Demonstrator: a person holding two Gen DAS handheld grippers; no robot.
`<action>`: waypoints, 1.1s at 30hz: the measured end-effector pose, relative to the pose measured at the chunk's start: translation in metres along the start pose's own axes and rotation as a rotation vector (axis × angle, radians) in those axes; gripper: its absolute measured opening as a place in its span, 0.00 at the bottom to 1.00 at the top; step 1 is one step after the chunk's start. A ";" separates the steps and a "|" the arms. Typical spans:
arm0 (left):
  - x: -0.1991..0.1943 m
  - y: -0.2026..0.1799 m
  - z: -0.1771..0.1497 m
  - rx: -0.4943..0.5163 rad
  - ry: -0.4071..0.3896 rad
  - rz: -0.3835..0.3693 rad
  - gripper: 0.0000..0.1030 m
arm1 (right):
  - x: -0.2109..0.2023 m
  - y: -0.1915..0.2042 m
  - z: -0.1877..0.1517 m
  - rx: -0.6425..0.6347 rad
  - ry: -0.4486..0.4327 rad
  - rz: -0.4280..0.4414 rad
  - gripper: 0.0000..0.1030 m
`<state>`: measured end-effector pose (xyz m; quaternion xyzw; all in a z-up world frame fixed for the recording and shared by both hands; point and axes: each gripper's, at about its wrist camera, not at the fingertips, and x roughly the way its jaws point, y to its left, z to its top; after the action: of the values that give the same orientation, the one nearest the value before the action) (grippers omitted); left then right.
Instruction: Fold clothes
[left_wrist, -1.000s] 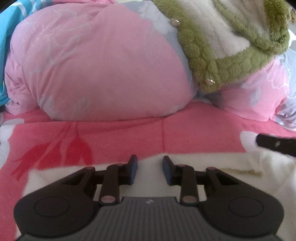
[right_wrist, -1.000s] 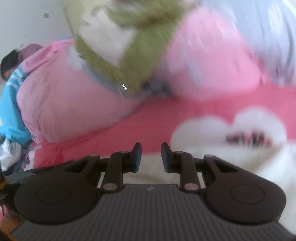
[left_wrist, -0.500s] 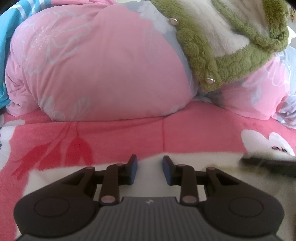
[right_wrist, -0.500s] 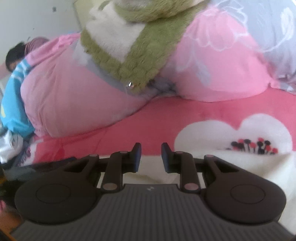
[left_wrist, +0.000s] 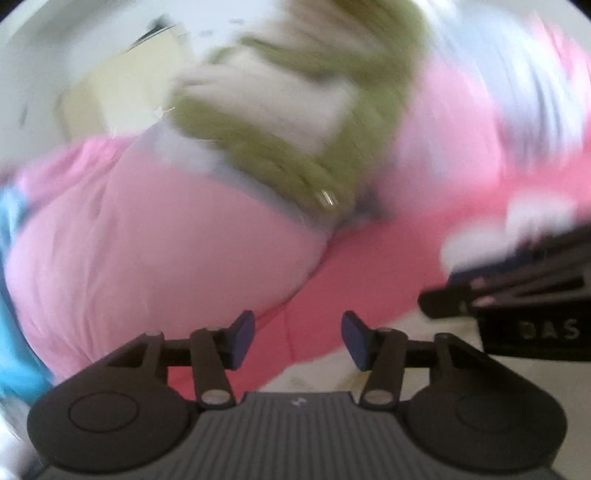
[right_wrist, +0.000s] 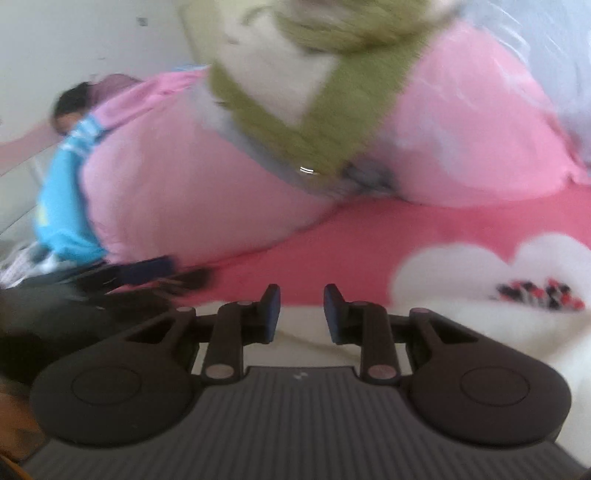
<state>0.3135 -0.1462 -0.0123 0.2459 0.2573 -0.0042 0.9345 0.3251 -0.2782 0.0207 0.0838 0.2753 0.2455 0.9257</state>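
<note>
Held the left tongs (left_wrist: 297, 338) apart, jaws just opened wider, with nothing between the pads and only pink bed sheet (left_wrist: 351, 273) showing through the gap. Looked like a release: let go of the cream garment (left_wrist: 424, 369), which lay flat on the bed just below and to the right of these tongs. Tilted them well to one side while drawing clear, to judge by the slanted, smeared view.

Kept the right tongs (right_wrist: 301, 314) at a narrow gap, low over the same cream garment, its near edge running across just under the pads. Cannot tell whether that edge was pinched or merely lay beneath. Probably parked there to pin or hold one side of the fold while the other side was freed. Brought the two tongs near each other, the left one blurred just off to the left of the right, over the garment's edge.

Left the garment spread on the bed sheet right in front of both tongs, partly over a white heart print (right_wrist: 461, 273) ahead and to the right of the right tongs, likely for a flat base to fold on.

Saw a bulky pink duvet (left_wrist: 166, 258) further ahead, bunched up out of the folding area, with a green-and-cream fleece jacket (left_wrist: 295, 122) draped on top, perhaps waiting its turn. Noted a blue garment (right_wrist: 62, 206) far off to the left of the duvet.
</note>
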 end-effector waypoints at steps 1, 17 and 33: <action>0.006 -0.003 -0.006 0.008 0.028 -0.008 0.54 | 0.007 0.002 -0.004 -0.038 0.035 -0.041 0.27; -0.015 0.079 -0.046 -0.484 0.199 -0.171 0.71 | 0.025 -0.017 -0.017 0.025 0.125 -0.034 0.28; -0.210 0.104 -0.102 -0.531 0.188 -0.252 0.75 | -0.099 -0.013 -0.064 0.460 0.076 0.172 0.32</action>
<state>0.0972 -0.0323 0.0609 -0.0415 0.3633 -0.0301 0.9303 0.2226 -0.3377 0.0101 0.3063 0.3502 0.2573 0.8470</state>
